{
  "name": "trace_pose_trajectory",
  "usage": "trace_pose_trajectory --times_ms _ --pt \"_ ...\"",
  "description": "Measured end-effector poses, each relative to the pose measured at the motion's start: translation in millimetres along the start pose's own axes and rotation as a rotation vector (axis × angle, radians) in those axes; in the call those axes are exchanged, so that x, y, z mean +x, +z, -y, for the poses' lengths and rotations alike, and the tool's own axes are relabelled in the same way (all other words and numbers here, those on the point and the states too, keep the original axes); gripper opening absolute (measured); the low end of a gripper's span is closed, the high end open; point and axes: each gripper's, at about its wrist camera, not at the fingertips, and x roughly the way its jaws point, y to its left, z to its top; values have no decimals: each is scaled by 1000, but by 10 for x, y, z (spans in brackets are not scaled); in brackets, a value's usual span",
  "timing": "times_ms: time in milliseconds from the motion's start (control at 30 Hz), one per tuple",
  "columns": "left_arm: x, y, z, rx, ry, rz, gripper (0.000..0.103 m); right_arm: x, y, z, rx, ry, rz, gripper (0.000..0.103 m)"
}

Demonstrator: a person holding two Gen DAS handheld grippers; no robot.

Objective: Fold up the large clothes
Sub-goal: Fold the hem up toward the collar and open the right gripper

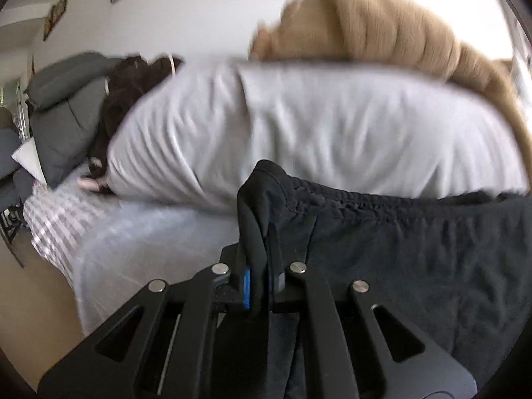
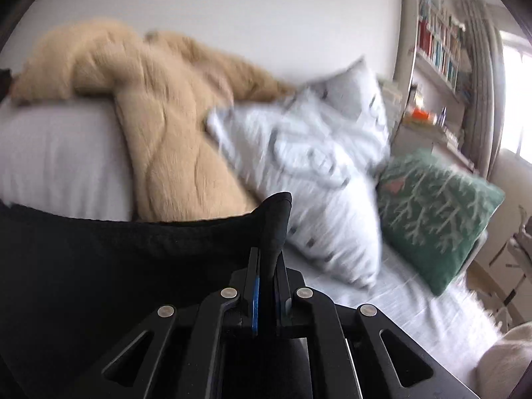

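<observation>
A black garment with an elastic waistband (image 1: pixel 415 242) hangs stretched between my two grippers above the bed. My left gripper (image 1: pixel 261 282) is shut on one corner of the waistband, and the cloth runs off to the right. My right gripper (image 2: pixel 267 296) is shut on the other corner of the black garment (image 2: pixel 99 266), and the cloth runs off to the left. The lower part of the garment is hidden below both views.
The bed has a white sheet (image 1: pixel 149 242), a white duvet (image 1: pixel 316 133) and a tan fluffy blanket (image 2: pixel 166 126). Grey pillows (image 1: pixel 63 116) lie at the left. A white patterned pillow (image 2: pixel 316 173) and a green cushion (image 2: pixel 439 212) lie at the right. A bookshelf (image 2: pixel 435 43) stands beyond.
</observation>
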Motion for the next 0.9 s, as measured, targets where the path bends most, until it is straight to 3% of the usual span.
trace_pose_trajectory --times_ms 133,200,300,367,400,433,467,500,567,733,900 --pt "427 -326 24 -27 -30 -108 11 618 -342 -254 -33 35 -129 6" --pt "536 -337 48 -16 -19 -143 14 780 -490 -373 -63 61 -181 7" --pt "525 -303 10 -10 -11 -160 21 870 -527 -532 -145 18 -212 7" --pt "443 -262 -38 -2 3 -188 37 818 -502 -499 -153 12 -214 9" --pt "422 -255 -53 -1 8 -211 53 758 -487 -440 -140 29 -222 16" --pt "326 -236 -71 -4 1 -231 60 682 -466 -357 -116 63 -242 19" --pt "166 -218 -124 -12 -31 -246 60 617 -445 -300 -95 95 -257 30" --pt "62 -200 -142 -17 -58 -258 64 495 -428 -219 -70 141 -268 48" --pt "-232 -185 -198 -35 -111 -291 75 182 -386 0 -40 209 -267 63" --pt "-1237 -182 -329 -104 -244 -331 82 -740 -326 432 -38 274 -277 65" --pt "-1997 -259 -443 -200 -387 -407 85 -1639 -340 842 47 344 -288 79"
